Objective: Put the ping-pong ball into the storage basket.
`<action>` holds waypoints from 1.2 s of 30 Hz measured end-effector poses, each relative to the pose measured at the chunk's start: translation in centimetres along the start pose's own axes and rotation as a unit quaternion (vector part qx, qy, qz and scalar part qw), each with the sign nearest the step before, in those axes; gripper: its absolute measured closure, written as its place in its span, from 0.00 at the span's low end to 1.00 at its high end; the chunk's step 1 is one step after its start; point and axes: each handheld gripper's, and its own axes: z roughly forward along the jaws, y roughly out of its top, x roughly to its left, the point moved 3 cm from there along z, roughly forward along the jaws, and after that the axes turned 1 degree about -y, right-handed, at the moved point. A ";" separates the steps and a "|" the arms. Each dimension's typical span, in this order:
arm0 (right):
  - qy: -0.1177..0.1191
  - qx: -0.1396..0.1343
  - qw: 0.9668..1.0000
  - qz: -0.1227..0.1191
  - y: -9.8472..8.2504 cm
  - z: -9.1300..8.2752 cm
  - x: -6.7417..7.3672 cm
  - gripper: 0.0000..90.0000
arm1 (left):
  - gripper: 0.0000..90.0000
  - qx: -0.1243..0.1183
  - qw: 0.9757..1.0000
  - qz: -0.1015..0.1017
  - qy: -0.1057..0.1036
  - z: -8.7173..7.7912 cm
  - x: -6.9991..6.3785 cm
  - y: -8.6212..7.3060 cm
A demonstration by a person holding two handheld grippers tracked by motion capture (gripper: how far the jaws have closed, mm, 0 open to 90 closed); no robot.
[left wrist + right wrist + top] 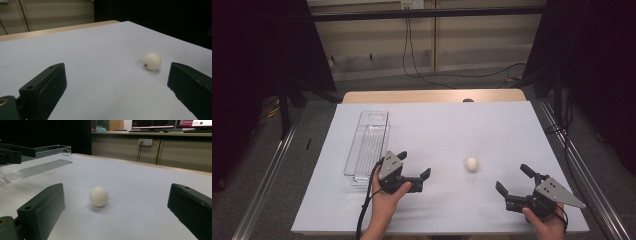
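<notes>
Both tools stand wide open: our left tool (416,167) and right tool (512,179) flank the white ball (471,164) resting free on the worktop (437,125). Being round, it has no long axis; it lies ahead between them, the right tool pointing more squarely at it.
</notes>
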 end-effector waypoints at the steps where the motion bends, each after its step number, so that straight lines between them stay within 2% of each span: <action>1: 0.002 -0.002 1.000 0.001 0.0 0.0 0.0 0.01 | 0.03 0.003 1.000 0.003 -0.004 0.1 -0.1 0.0; 3: 0.000 -0.003 1.000 0.001 0.0 0.0 0.0 0.01 | 0.03 0.007 1.000 0.010 -0.004 0.3 -0.3 0.1; 4: 0.001 -0.003 1.000 0.001 0.0 0.0 0.0 0.01 | 0.03 0.003 1.000 0.007 -0.009 0.5 -0.4 0.1; 10: -0.002 -0.002 1.000 0.001 0.1 -0.1 0.0 0.01 | 0.03 0.011 1.000 0.005 -0.006 1.3 -0.4 -0.1; 16: 0.001 -0.001 1.000 0.002 0.1 0.0 -0.1 0.01 | 0.03 0.012 1.000 0.009 -0.008 1.9 -0.5 -0.1; 17: 0.000 -0.003 1.000 -0.001 0.1 0.0 0.0 0.01 | 0.03 0.014 1.000 0.016 -0.009 2.0 -0.6 0.0; 18: 0.000 -0.003 1.000 -0.001 0.1 0.0 0.0 0.01 | 0.03 0.013 1.000 0.013 -0.008 2.1 -0.7 0.0; 20: 0.000 -0.003 1.000 0.000 0.1 0.0 0.0 0.01 | 0.03 0.019 1.000 0.020 -0.007 2.2 -0.6 0.1; 21: -0.001 -0.004 1.000 0.000 0.1 0.1 0.0 0.01 | 0.03 0.013 1.000 0.017 -0.011 2.4 -0.7 0.2; 22: -0.001 -0.003 1.000 0.003 0.1 0.1 0.1 0.01 | 0.03 0.019 1.000 0.021 -0.006 2.4 -0.6 0.2; 26: 0.002 -0.004 1.000 0.000 0.1 0.0 0.1 0.01 | 0.03 0.020 1.000 0.017 -0.011 2.8 -0.9 0.1; 27: 0.002 -0.004 1.000 -0.001 0.1 0.1 0.0 0.01 | 0.03 0.027 0.999 0.023 -0.009 2.9 -0.8 0.0; 30: 0.002 -0.004 1.000 -0.001 0.1 0.1 0.1 0.01 | 0.03 0.022 1.000 0.016 -0.012 3.3 -1.0 0.1; 32: 0.003 -0.003 1.000 -0.001 0.1 0.1 0.1 0.01 | 0.03 0.024 0.999 0.018 -0.014 3.3 -1.0 0.2; 33: 0.004 -0.003 1.000 -0.002 0.1 0.1 0.1 0.01 | 0.03 0.021 1.000 0.012 -0.013 3.4 -1.1 0.2; 36: 0.005 -0.002 1.000 -0.002 0.1 0.1 0.1 0.01 | 0.03 0.024 0.999 0.019 -0.013 3.5 -1.1 0.4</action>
